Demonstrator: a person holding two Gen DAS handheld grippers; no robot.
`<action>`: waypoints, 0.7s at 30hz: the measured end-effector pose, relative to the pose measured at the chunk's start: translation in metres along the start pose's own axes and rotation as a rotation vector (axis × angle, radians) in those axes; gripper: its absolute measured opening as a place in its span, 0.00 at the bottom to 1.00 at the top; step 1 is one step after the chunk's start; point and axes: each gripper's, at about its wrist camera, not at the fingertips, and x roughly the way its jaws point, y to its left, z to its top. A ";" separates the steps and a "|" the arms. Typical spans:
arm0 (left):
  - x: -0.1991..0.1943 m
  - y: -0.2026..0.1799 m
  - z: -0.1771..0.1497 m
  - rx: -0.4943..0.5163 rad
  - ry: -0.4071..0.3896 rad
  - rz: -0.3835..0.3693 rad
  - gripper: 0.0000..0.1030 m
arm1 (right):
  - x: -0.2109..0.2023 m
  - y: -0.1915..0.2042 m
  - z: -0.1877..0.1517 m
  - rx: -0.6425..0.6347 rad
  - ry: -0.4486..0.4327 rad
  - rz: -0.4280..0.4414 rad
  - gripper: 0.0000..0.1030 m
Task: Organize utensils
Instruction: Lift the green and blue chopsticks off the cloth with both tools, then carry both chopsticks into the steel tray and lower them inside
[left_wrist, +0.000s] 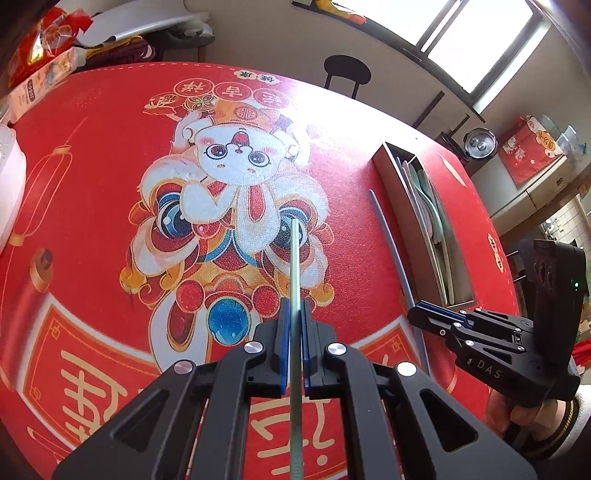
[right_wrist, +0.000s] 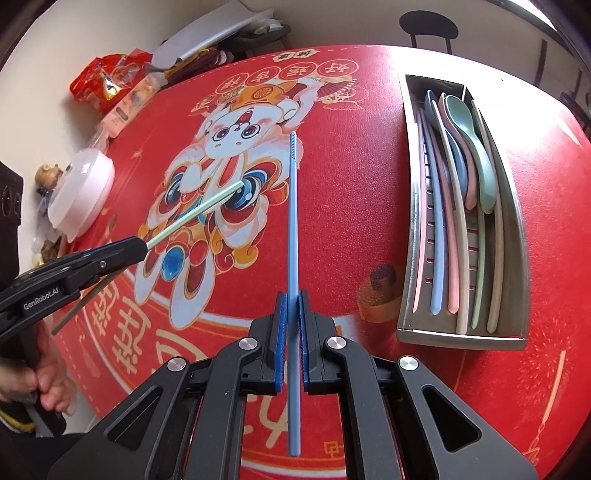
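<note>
My left gripper (left_wrist: 293, 306) is shut on a pale green chopstick (left_wrist: 294, 258), held above the red table mat; it also shows in the right wrist view (right_wrist: 142, 245) with the green chopstick (right_wrist: 199, 212) pointing up and right. My right gripper (right_wrist: 291, 297) is shut on a blue chopstick (right_wrist: 293, 221); it appears at the right of the left wrist view (left_wrist: 415, 312) with the blue chopstick (left_wrist: 388, 240). A metal utensil tray (right_wrist: 410, 206) to the right holds several pastel chopsticks and spoons (right_wrist: 472, 147); the tray also shows in the left wrist view (left_wrist: 391, 184).
The red mat (right_wrist: 369, 206) with a cartoon lion print covers the round table. A white lidded container (right_wrist: 83, 188), a snack bag (right_wrist: 107, 83) and a box stand at the far left edge. A black chair (left_wrist: 347, 72) stands beyond the table.
</note>
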 end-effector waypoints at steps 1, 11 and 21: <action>-0.001 -0.001 0.001 -0.001 -0.003 -0.003 0.05 | -0.002 -0.001 0.001 0.002 -0.006 0.001 0.06; -0.015 -0.017 0.018 0.010 -0.049 -0.037 0.05 | -0.023 -0.011 0.009 0.043 -0.068 0.007 0.06; -0.007 -0.055 0.047 0.034 -0.076 -0.083 0.05 | -0.052 -0.046 0.024 0.102 -0.144 -0.039 0.06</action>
